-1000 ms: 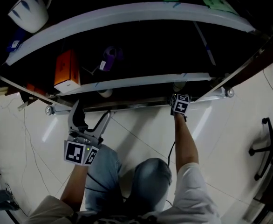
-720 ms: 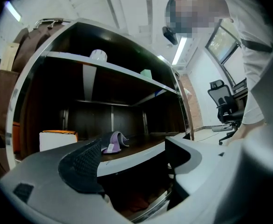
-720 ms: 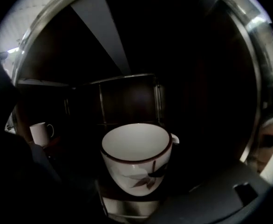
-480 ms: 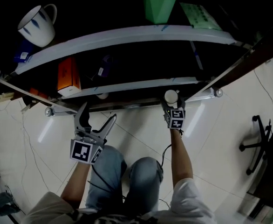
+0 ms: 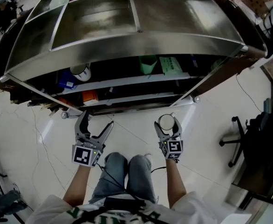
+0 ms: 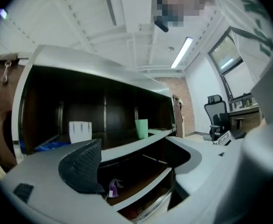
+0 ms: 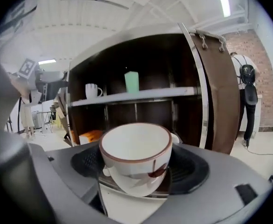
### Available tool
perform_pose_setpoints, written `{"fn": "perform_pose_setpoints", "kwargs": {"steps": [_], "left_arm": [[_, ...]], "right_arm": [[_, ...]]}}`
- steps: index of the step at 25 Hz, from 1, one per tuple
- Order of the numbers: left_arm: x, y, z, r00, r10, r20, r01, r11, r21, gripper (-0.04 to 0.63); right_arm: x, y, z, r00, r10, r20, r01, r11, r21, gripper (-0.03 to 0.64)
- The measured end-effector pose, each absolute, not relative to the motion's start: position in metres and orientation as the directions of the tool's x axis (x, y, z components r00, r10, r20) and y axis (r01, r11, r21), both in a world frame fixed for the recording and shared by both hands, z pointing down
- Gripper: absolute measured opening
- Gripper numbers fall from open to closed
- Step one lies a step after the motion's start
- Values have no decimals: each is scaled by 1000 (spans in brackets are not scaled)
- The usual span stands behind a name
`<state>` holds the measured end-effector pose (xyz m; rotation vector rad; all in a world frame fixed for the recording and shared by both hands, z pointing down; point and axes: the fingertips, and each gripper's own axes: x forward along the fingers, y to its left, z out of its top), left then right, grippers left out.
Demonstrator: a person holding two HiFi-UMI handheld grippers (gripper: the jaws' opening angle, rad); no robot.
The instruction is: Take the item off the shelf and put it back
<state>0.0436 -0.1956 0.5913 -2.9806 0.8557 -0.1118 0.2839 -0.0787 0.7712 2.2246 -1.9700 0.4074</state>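
A white cup with a brown rim (image 7: 135,154) sits between the jaws of my right gripper (image 7: 136,167), which is shut on it. In the head view the cup (image 5: 167,122) and right gripper (image 5: 167,125) hang over the floor, just in front of the metal shelf unit (image 5: 127,43). My left gripper (image 5: 97,121) is open and holds nothing, level with the right one and to its left. In the left gripper view the left gripper (image 6: 146,171) frames the open shelves, its dark pad (image 6: 83,164) bare.
On the shelves stand a green cup (image 7: 132,82), a white mug (image 7: 92,91) and an orange box (image 7: 90,136); a small purple item (image 6: 113,188) lies lower down. An office chair (image 5: 255,129) stands at the right. A person (image 7: 245,101) stands beyond the unit's right side.
My right gripper has pulled the cup out from the low shelf and back toward me. The head view has risen, showing the unit's metal top. The left gripper stays open.
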Motion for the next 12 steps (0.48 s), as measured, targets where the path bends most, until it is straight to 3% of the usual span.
{"fn": "perform_pose_setpoints", "kwargs": {"steps": [6,12], "left_arm": [[-2,-177,447,823,-564,64,-561,-826,-63,400],[-24,-153,323,816,-577,-29,-577,-814,-60,400]], "right_arm": [[248,-27,565,139,-952,273,-983,-166,-79,410],[207,-11,407,108,-978,180,-986,-129,-107,410]]}}
